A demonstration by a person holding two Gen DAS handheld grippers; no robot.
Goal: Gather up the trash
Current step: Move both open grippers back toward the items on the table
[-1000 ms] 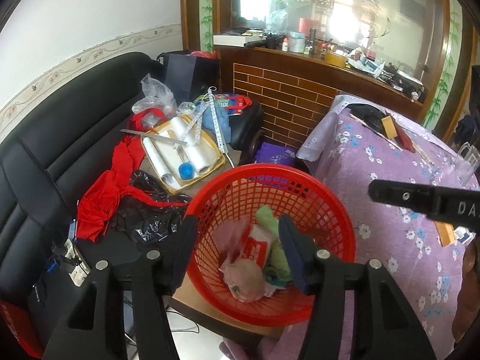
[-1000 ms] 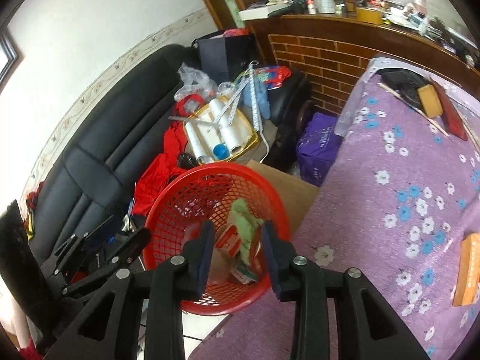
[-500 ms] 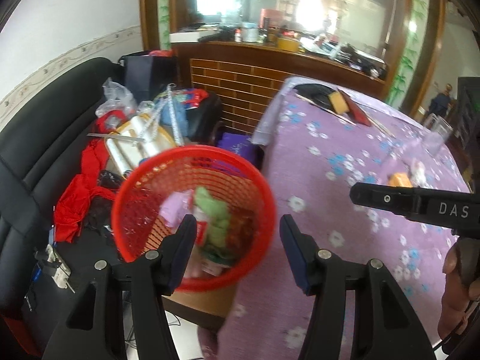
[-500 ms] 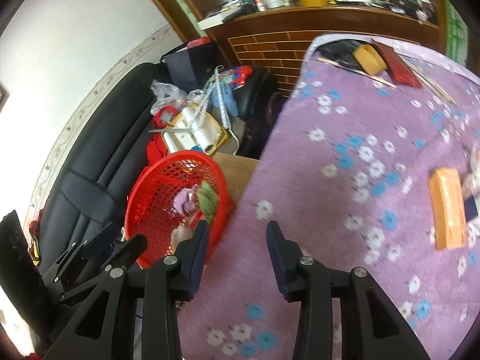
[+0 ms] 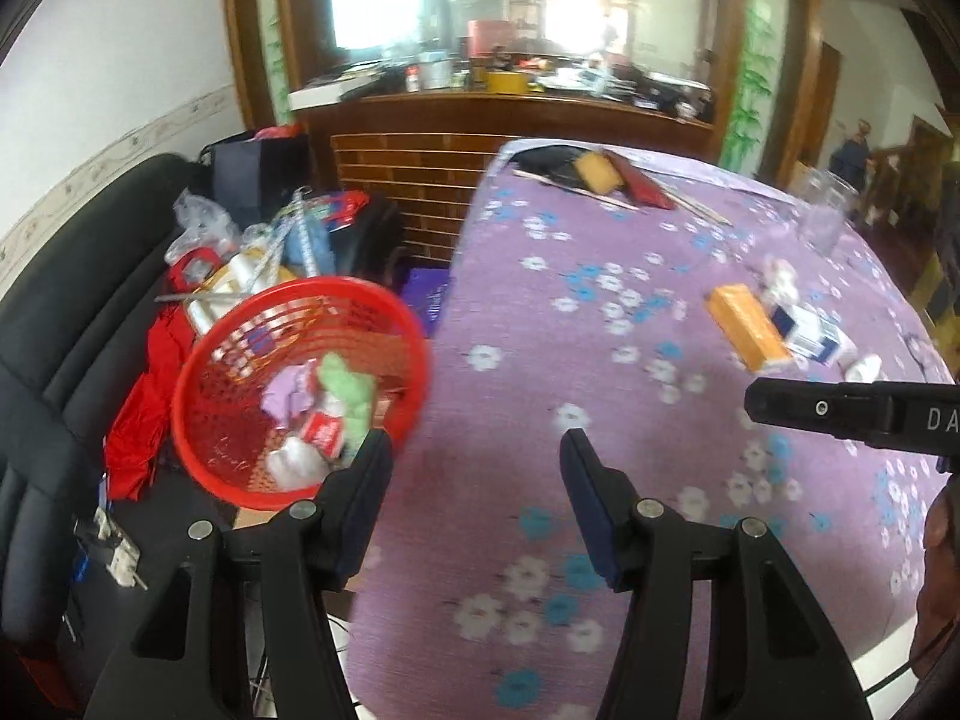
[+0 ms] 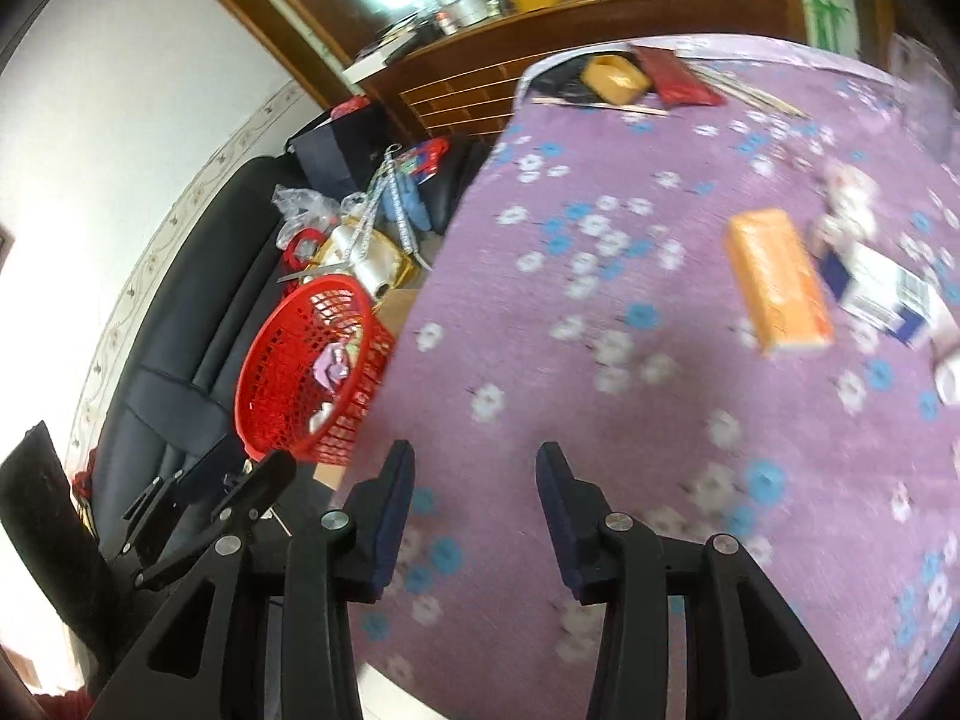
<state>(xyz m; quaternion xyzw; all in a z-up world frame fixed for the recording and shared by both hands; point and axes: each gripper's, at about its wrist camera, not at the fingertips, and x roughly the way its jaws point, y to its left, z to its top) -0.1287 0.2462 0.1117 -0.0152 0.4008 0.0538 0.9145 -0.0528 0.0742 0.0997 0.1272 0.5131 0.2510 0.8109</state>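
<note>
Left tool [image 5: 474, 450] open over purple floral cloth [image 5: 600, 360], red basket [image 5: 240, 468] w/ trash at left, orange box [image 5: 747, 327] far right

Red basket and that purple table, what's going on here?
A person is collecting trash with two handheld grippers. The left gripper and right gripper are both open and empty over the table. The basket beside it already holds wrappers. An orange box and small packets lie on the table's right side.

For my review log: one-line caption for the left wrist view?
Open left gripper over the floral tablecloth, red basket of trash at left, orange box ahead.
</note>
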